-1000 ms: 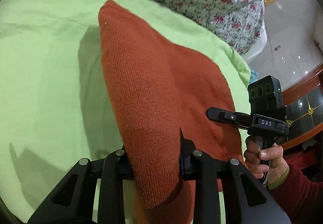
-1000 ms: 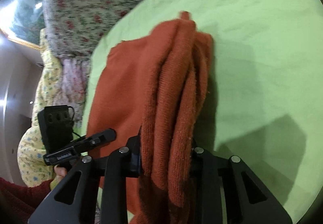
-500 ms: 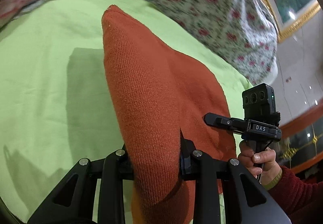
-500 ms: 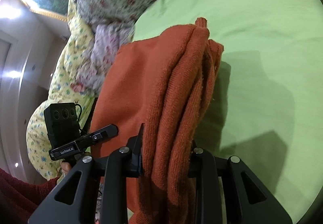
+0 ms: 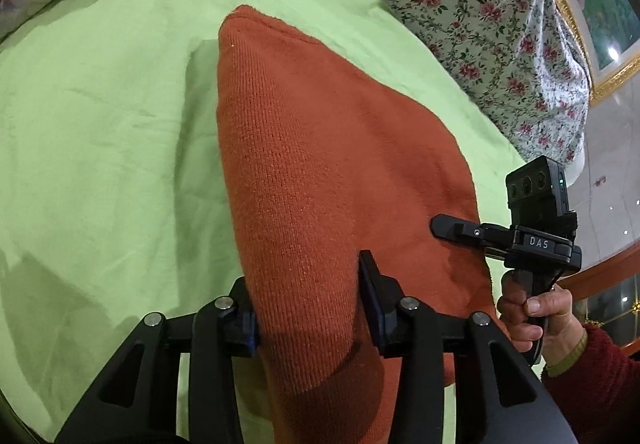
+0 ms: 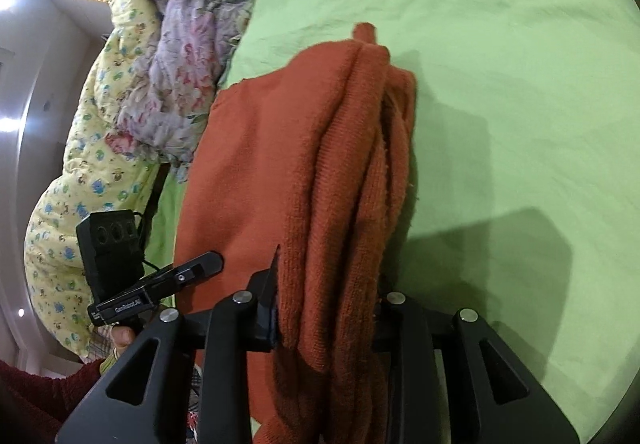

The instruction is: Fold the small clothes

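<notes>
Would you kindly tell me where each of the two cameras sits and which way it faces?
Left wrist: on the left gripper, looking down along its fingers over the orange knit on the green sheet; the right gripper and right hand show at right.
Right wrist: on the right gripper, facing down over the bunched knit; the left gripper shows at left.
Shared: knit, sheet, floral bedding; both jaws opening, knit between them.

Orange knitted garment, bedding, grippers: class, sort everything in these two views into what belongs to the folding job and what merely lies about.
Belongs to the job:
orange knitted garment
left gripper, jaws opening, garment between them
right gripper, jaws opening, garment between them
green sheet, the folding surface

Lying about:
floral quilt
yellow patterned quilt
framed picture
</notes>
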The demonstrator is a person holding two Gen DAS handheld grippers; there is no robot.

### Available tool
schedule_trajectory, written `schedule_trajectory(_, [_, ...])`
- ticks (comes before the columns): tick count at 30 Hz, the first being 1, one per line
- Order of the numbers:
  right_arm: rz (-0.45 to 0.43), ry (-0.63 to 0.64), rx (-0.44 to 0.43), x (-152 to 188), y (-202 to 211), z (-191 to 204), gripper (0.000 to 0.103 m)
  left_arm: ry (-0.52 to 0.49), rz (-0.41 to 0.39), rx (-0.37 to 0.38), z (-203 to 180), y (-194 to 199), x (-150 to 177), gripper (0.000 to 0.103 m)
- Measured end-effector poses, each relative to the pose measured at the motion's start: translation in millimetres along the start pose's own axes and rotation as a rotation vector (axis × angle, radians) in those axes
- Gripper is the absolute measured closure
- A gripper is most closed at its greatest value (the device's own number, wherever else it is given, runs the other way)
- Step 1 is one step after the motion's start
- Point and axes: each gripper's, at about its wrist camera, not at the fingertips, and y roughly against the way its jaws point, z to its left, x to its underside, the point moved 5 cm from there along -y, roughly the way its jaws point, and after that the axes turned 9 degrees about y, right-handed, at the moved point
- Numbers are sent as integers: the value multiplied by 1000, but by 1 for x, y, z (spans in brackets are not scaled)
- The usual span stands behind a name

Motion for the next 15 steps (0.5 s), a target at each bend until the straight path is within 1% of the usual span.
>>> schedule_trajectory(1, [0,-7,5,1,1,-3,68,-2,0,-7,0,0,0,59])
schedule_trajectory(3, [-4,-20,21,1,1,-5,62,-13,1,-35,-1,3,1,55])
schedule_trajectory(4, [-6,-25,27,1,2,-5,61,-15,0,-58,-2,4,1,49])
schedule_trajectory(6, [-15,-27,53,1,6,-4,58,-19,-11,-97,-3,12,3,45])
schedule_trajectory(8, [-26,-28,92,2,14,-2,56,-1,-29,-140,2,23,6,39])
schedule_trajectory(9, [-36,-28,113,2,19,-1,54,15,-46,-160,4,30,8,39])
schedule_trajectory(10, [-49,-27,133,3,26,-1,54,27,-65,-171,5,37,10,39])
schedule_trajectory(12, [-111,-21,170,4,45,2,54,38,-108,-190,4,54,17,39])
schedule_trajectory(14, [-181,-6,183,2,62,9,54,14,-129,-200,-3,64,26,39])
schedule_trajectory(15, [-201,1,181,0,65,12,54,-3,-126,-210,-6,65,32,39])
